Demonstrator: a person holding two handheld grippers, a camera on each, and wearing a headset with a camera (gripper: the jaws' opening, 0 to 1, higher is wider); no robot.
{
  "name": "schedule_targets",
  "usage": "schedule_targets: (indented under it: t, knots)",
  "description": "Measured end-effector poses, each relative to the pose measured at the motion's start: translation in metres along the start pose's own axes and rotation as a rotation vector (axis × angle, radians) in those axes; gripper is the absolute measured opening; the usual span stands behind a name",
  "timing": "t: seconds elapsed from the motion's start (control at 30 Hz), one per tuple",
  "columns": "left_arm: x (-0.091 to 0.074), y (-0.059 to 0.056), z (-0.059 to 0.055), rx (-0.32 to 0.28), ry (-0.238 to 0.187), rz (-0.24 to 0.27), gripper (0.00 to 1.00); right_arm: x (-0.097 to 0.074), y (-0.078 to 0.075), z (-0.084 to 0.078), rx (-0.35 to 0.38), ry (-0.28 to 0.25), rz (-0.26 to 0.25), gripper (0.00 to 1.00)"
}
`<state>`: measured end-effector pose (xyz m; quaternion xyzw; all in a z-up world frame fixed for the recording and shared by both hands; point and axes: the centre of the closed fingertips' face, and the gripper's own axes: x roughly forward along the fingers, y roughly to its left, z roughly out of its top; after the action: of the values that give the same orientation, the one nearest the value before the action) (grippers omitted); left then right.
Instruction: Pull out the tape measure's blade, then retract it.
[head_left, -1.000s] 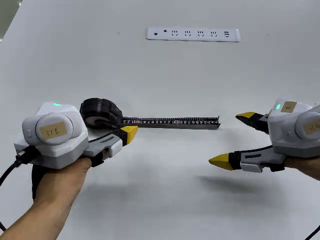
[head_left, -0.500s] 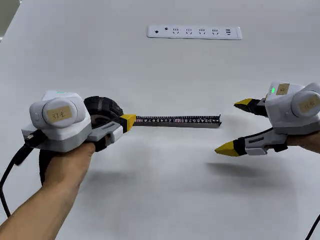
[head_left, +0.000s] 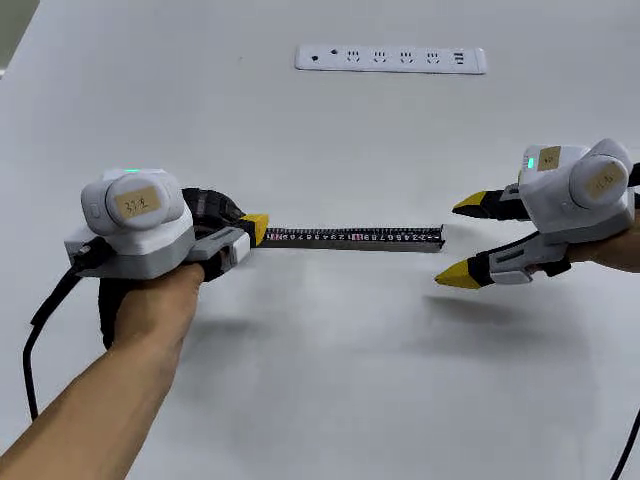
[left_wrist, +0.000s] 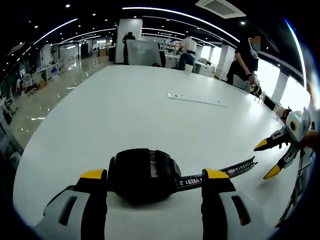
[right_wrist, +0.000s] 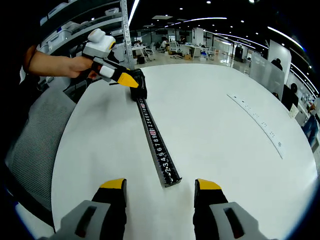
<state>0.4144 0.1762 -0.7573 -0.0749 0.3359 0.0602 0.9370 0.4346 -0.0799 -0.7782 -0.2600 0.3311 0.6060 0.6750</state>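
The black tape measure case (head_left: 212, 208) (left_wrist: 145, 172) lies on the white table, its blade (head_left: 350, 236) (right_wrist: 156, 142) drawn out flat to the right. My left gripper (head_left: 240, 222) (left_wrist: 155, 175) is open, and its yellow-tipped jaws straddle the case with a small gap on each side. My right gripper (head_left: 462, 240) (right_wrist: 161, 184) is open at the blade's free end (right_wrist: 171, 181), which lies level with its fingertips and untouched between them. In the right gripper view the left gripper (right_wrist: 122, 79) sits over the case at the far end of the blade.
A white power strip (head_left: 390, 59) (left_wrist: 197, 100) (right_wrist: 255, 117) lies at the far side of the table. A grey mesh chair (right_wrist: 30, 145) stands off the table's edge. People stand in the background of the left gripper view.
My left gripper has moved forward from in front of the case until its jaws straddle it. The right gripper has come slightly closer to the blade's end. The blade has stayed extended.
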Motion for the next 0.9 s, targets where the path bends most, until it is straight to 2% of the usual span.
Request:
schedule_targets:
  t: [0.2, 0.5, 0.9]
  knots:
    - [0.005, 0.008, -0.001, -0.029, 0.009, 0.022, 0.68, 0.005, -0.003, -0.001, -0.060, 0.038, 0.028, 0.42]
    - [0.012, 0.009, -0.002, -0.038, 0.022, 0.041, 0.67, 0.012, -0.008, -0.006, -0.131, 0.099, 0.066, 0.27]
    - [0.015, 0.012, -0.006, -0.019, 0.049, 0.052, 0.63, 0.018, -0.012, -0.005, -0.179, 0.124, 0.080, 0.13]
